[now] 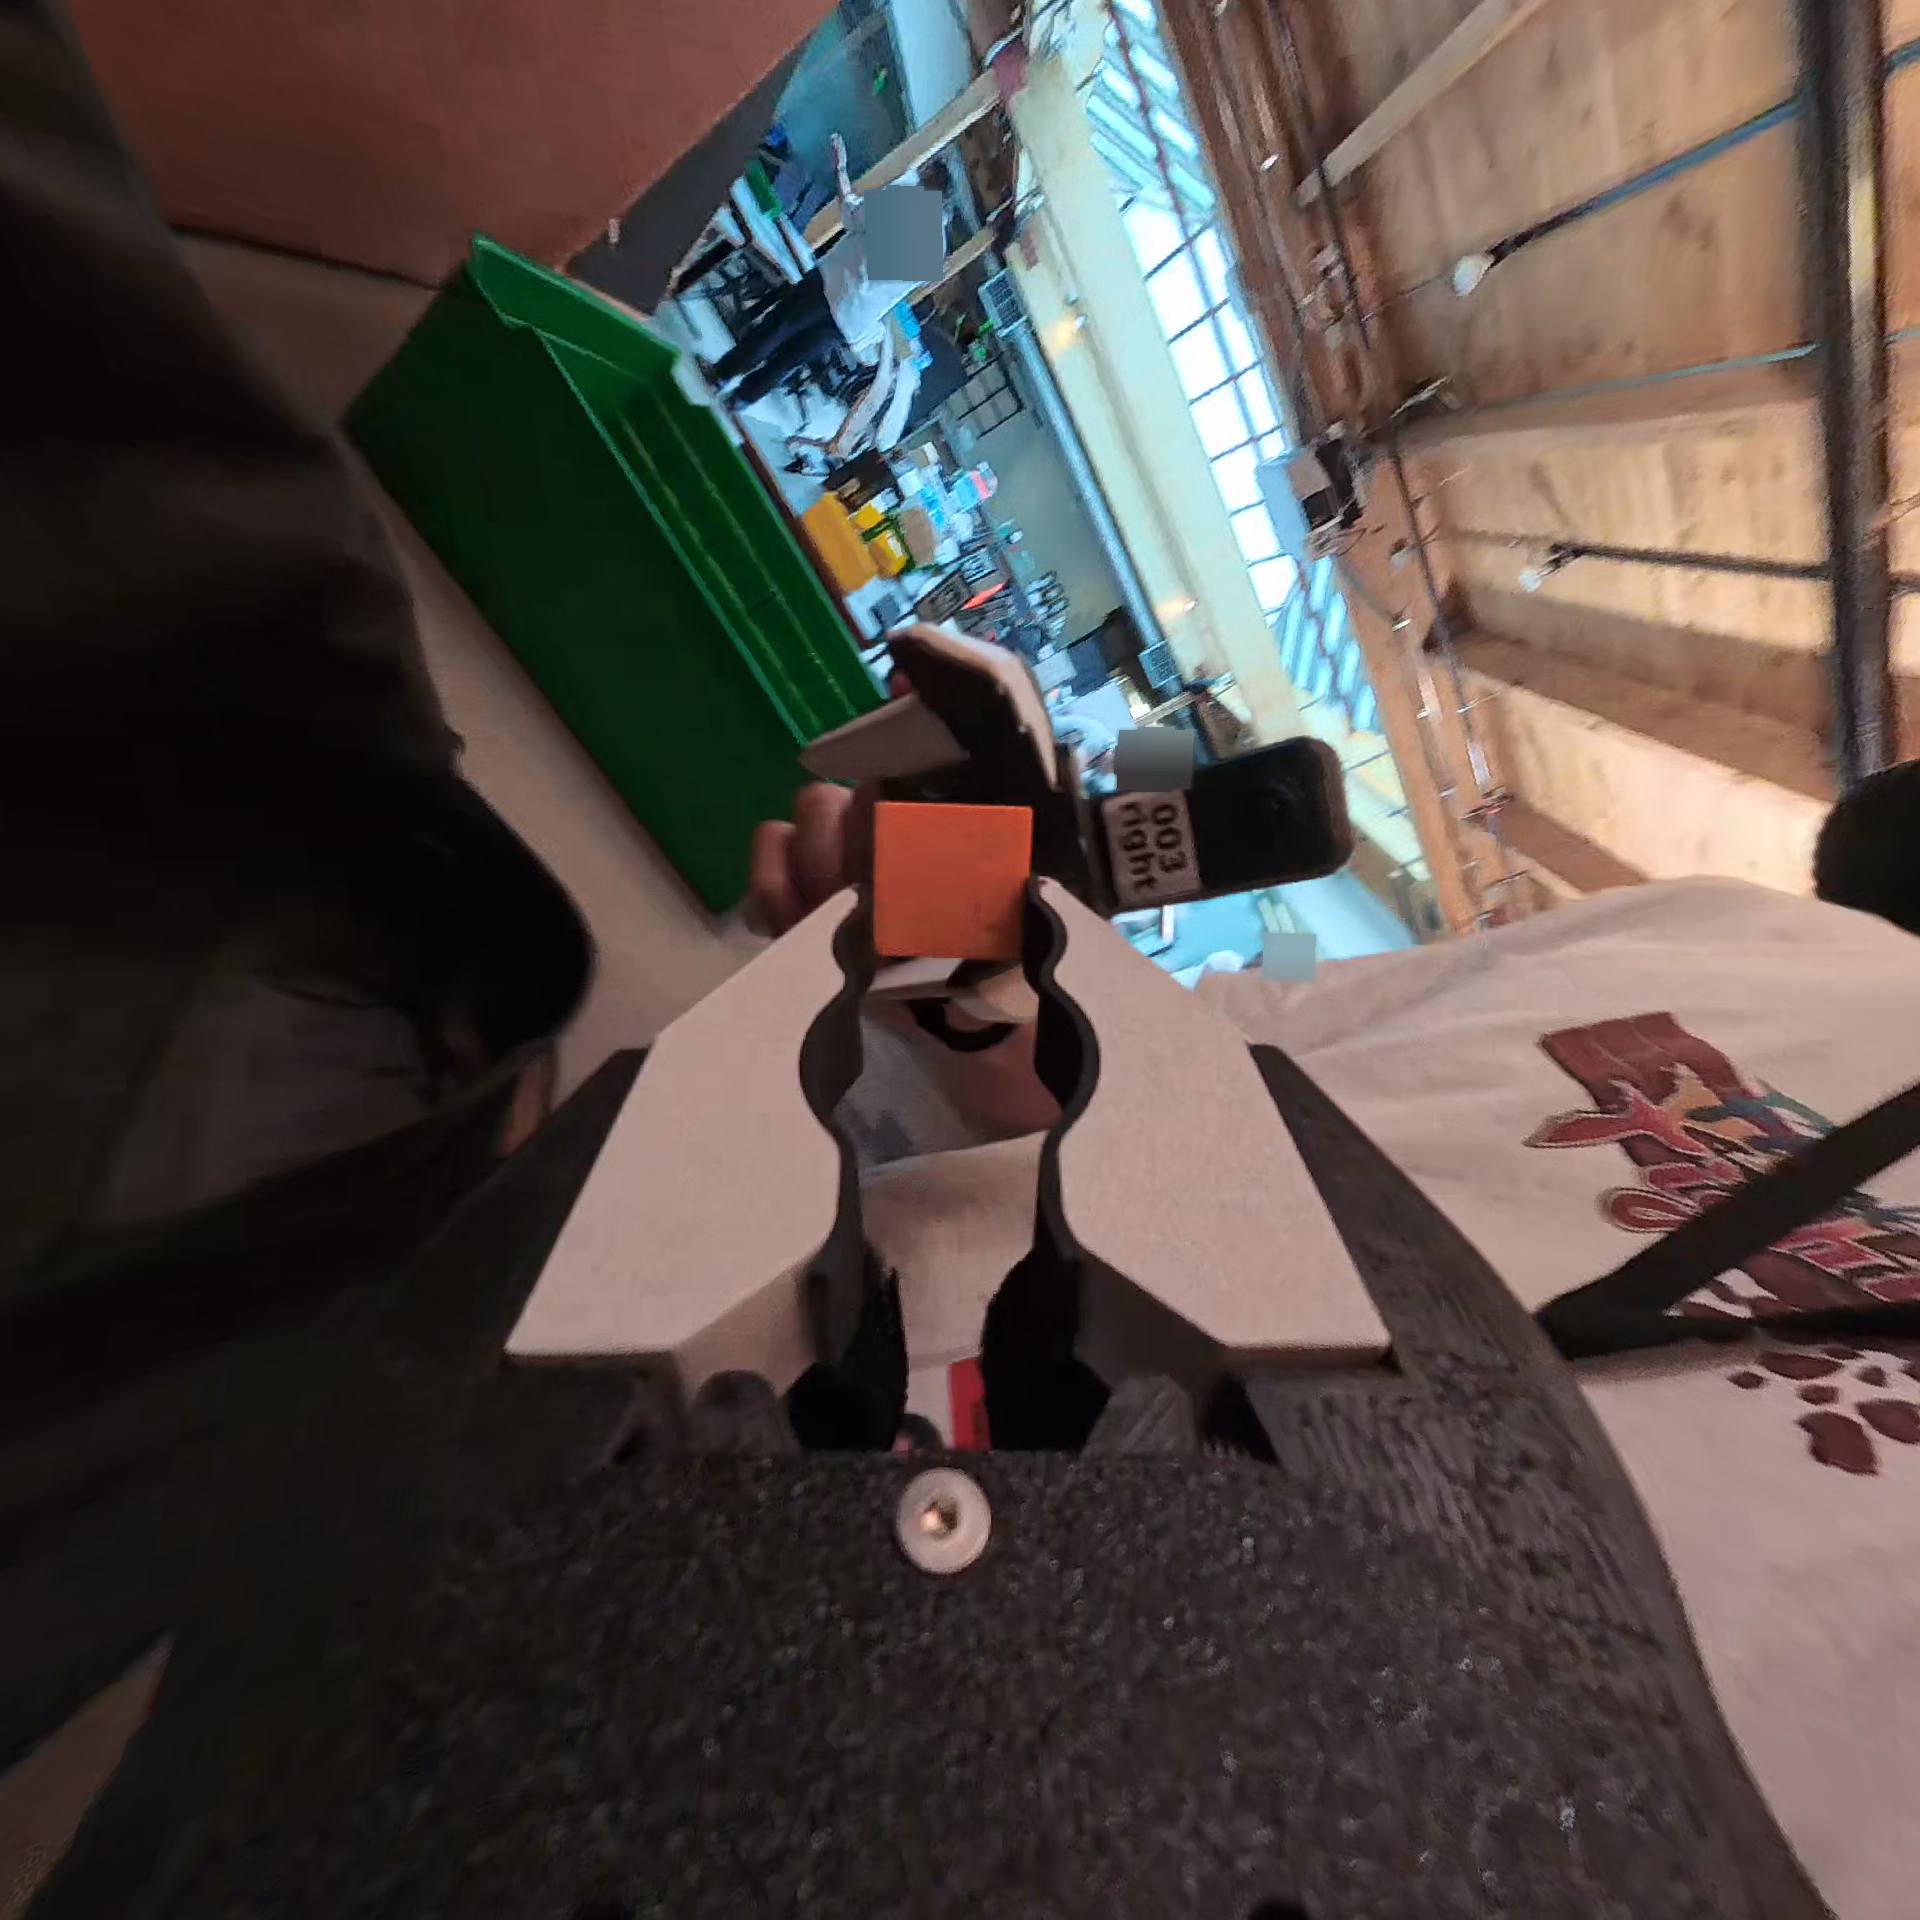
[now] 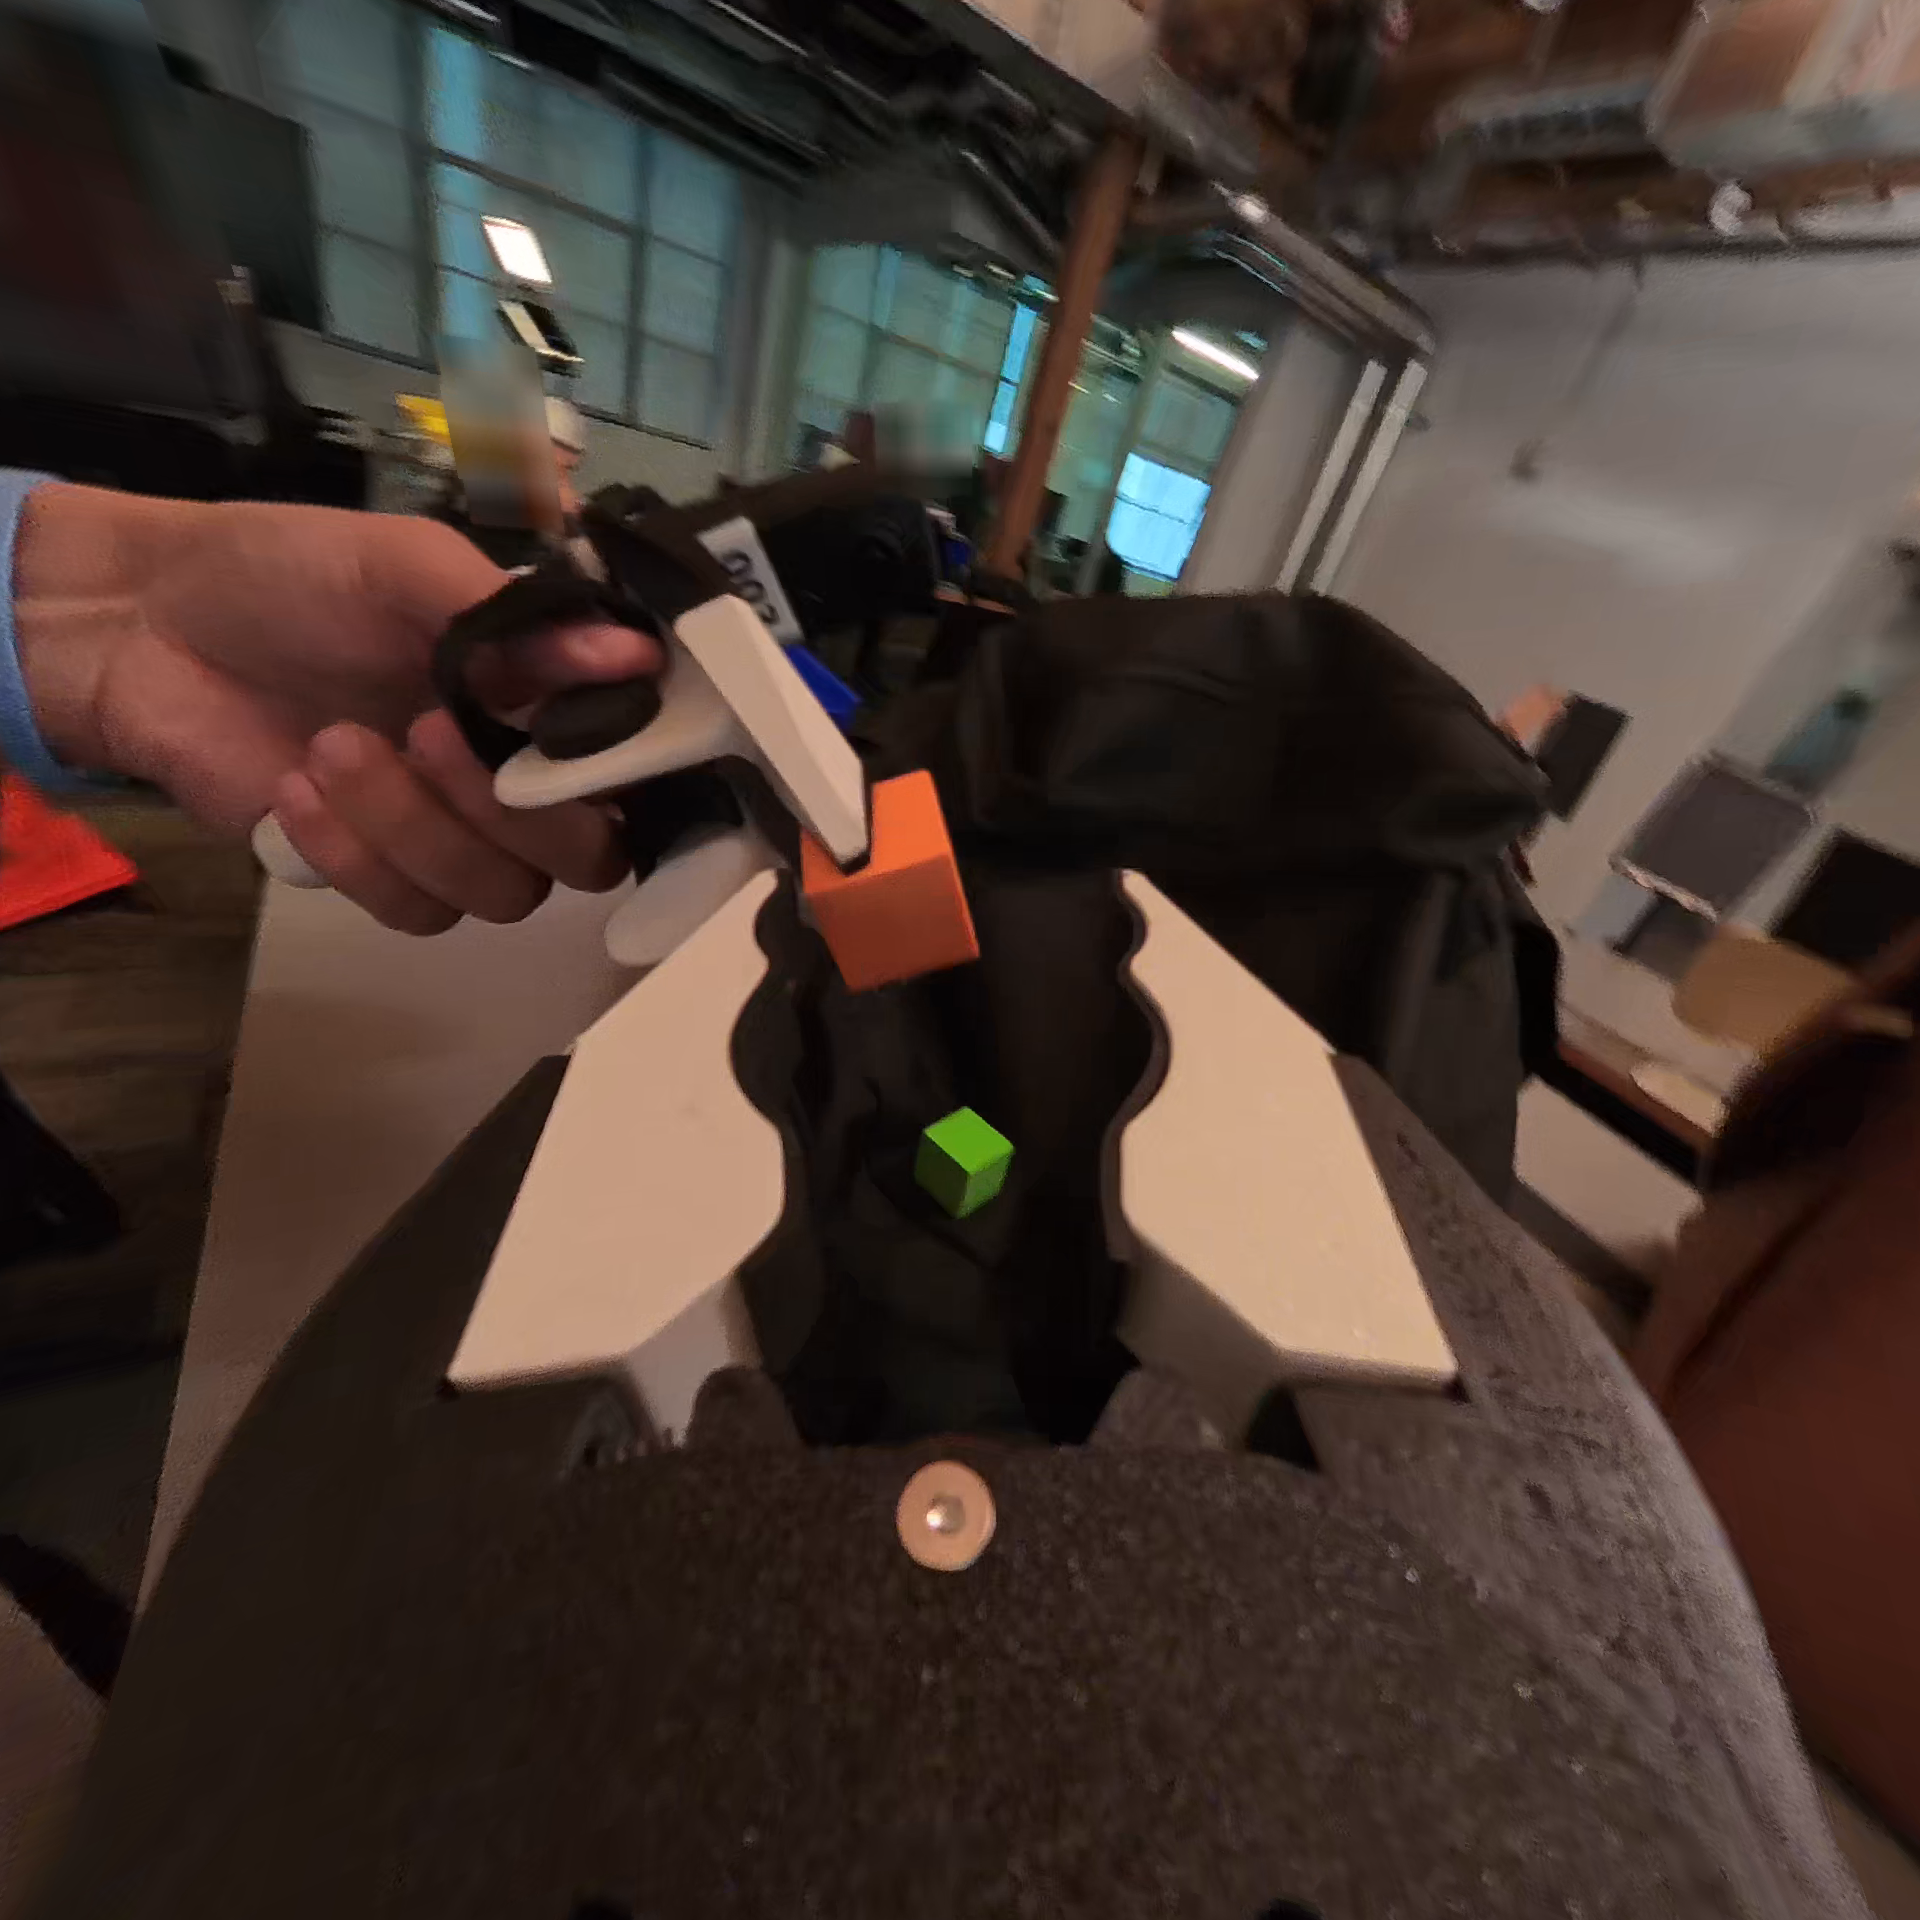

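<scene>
My left gripper [image 1: 943, 900] is shut on an orange cube [image 1: 951, 873], which it pinches at its fingertips. In the right wrist view a hand [image 2: 260, 707] holds this gripper, with its white finger [image 2: 769, 707] on the orange cube [image 2: 894, 894]. My right gripper [image 2: 951, 883] is open with its jaws wide apart. The cube sits between its tips, close to the left finger [image 2: 665, 1091]; I cannot tell whether they touch. Below them an open black bag [image 2: 1247, 727] holds a green cube [image 2: 963, 1161].
A green plastic bin [image 1: 582, 561] stands on the pale table [image 2: 343, 1039] beside the black bag fabric [image 1: 208, 727]. A person's white printed shirt [image 1: 1558, 1143] with a black strap is close on the right. A red-orange object [image 2: 52, 852] lies at the left edge.
</scene>
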